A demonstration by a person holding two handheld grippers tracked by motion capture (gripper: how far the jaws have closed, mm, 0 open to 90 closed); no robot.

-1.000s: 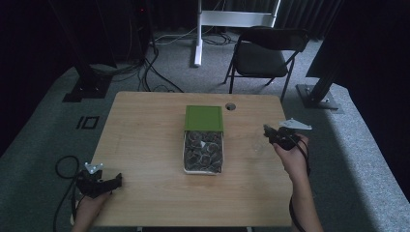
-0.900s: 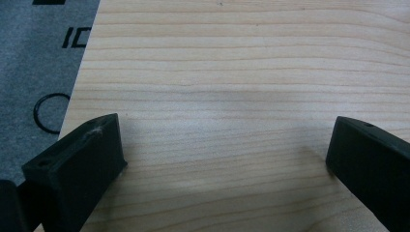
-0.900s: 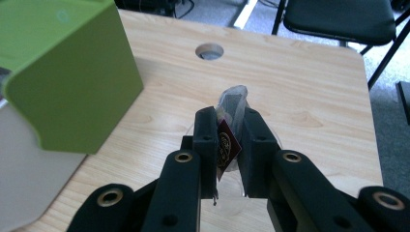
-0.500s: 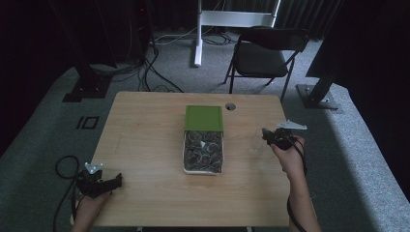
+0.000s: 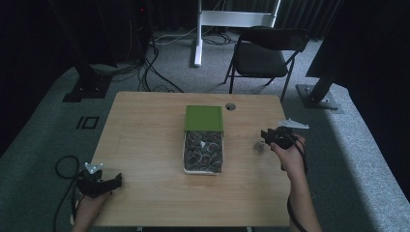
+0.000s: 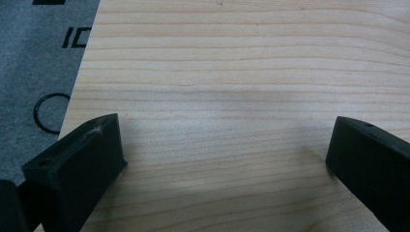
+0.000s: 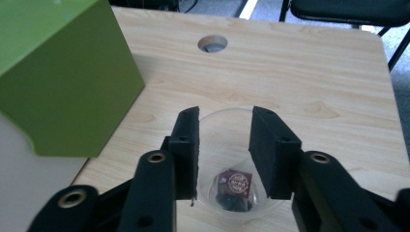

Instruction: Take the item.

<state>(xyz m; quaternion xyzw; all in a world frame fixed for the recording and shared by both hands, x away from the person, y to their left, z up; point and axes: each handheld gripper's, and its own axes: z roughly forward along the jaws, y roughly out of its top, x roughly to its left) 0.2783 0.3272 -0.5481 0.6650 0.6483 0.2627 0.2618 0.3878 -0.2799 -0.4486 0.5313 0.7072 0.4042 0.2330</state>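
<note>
My right gripper [image 7: 222,154] hangs with jaws parted over a clear cup [image 7: 234,159] holding a small dark packet [image 7: 235,184], right of the green box [image 5: 204,118]. My left gripper [image 5: 99,182] rests spread wide and empty at the table's [image 5: 145,125] near left corner.

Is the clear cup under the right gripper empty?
No: in the right gripper view the clear cup holds a small dark wrapped piece at its bottom, between the open jaws.

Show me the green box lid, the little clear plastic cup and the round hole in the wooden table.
Green box lid [image 5: 204,117], high view, middle of its top face.
Clear plastic cup [image 7: 227,126], right gripper view, far inner wall.
Round hole in the table [image 7: 212,43], right gripper view, its centre.
</note>
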